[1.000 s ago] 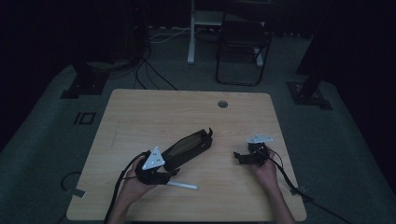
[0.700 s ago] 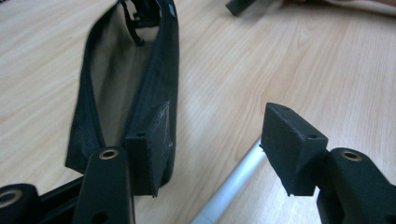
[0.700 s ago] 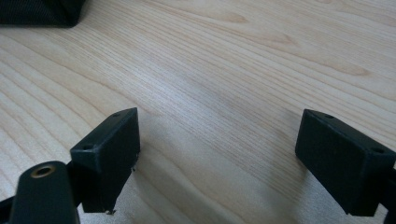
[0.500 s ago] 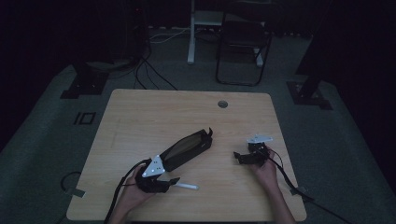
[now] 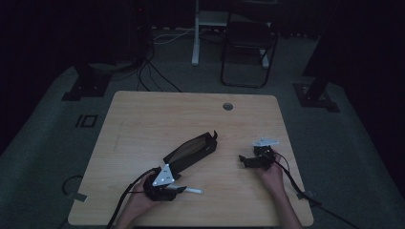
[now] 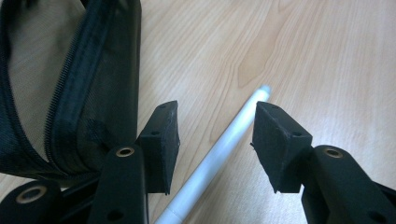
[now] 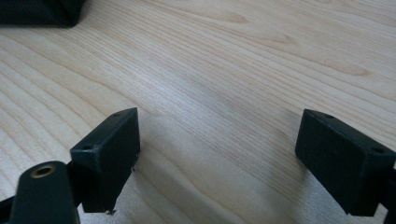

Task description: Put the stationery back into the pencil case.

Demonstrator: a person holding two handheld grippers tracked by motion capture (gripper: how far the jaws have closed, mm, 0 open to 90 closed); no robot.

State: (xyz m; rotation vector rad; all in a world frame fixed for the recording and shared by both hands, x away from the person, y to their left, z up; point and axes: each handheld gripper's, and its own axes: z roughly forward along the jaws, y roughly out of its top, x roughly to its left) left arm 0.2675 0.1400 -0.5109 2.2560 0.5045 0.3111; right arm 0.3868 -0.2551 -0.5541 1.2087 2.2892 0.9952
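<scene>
Left jaws: your left gripper (image 6: 212,149) has just been closing; the pen (image 6: 219,154) lies between the pads, but neither pad presses on it yet, so it is not yet gripped.
Pen: white, lying flat on the table (image 6: 327,60), running up between the pads with its tip just past the right pad; in the high view it sits just in front of your left hand (image 5: 138,202), near the table's front edge.
Grip advice: the pen sits closer to the left pad, so shift sideways until it is centred, keep the pads low to the wood, and close squarely across the barrel so it does not roll or squirt out.
Pouch: the black zip pouch (image 6: 70,84) lies open just beside the left pad; keep that pad off the zipper as you close.
Right jaws: your right gripper (image 7: 215,158) stands wide apart over bare wood with nothing between the pads; it rests well away from the pen, to the right of the pouch.
Writing: no brand, label or lettering can be read on pen, pouch or table.
</scene>
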